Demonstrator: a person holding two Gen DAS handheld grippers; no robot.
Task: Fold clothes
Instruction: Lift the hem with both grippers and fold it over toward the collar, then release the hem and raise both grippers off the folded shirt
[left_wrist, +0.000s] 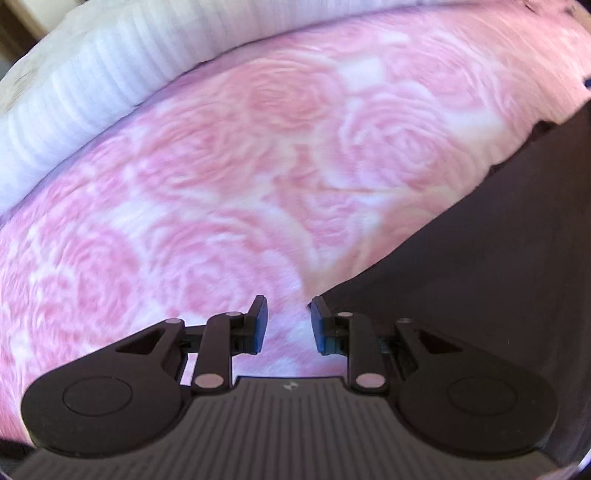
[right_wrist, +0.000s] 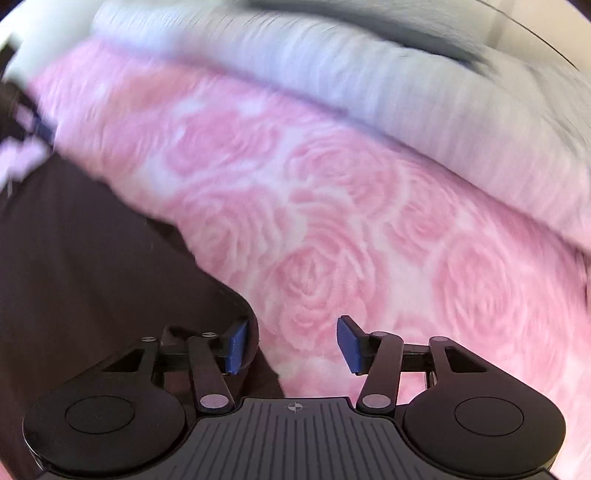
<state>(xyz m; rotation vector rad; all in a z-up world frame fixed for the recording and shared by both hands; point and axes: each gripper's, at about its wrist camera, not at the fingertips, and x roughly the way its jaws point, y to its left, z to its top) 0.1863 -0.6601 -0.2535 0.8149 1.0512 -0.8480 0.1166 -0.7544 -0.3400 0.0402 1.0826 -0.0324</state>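
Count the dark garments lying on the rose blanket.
1: a dark garment lying on the blanket, right of the left camera's view and left of the right camera's. More could lie outside both views.

A bed spread with a pink rose-patterned blanket (left_wrist: 229, 177) fills both wrist views, its plush surface blurred in places. A dark garment (left_wrist: 480, 266) lies directly on the blanket, at the right of the left wrist view and at the left of the right. Along the far edge a white ribbed pillow (left_wrist: 92, 92) rests against the blanket.
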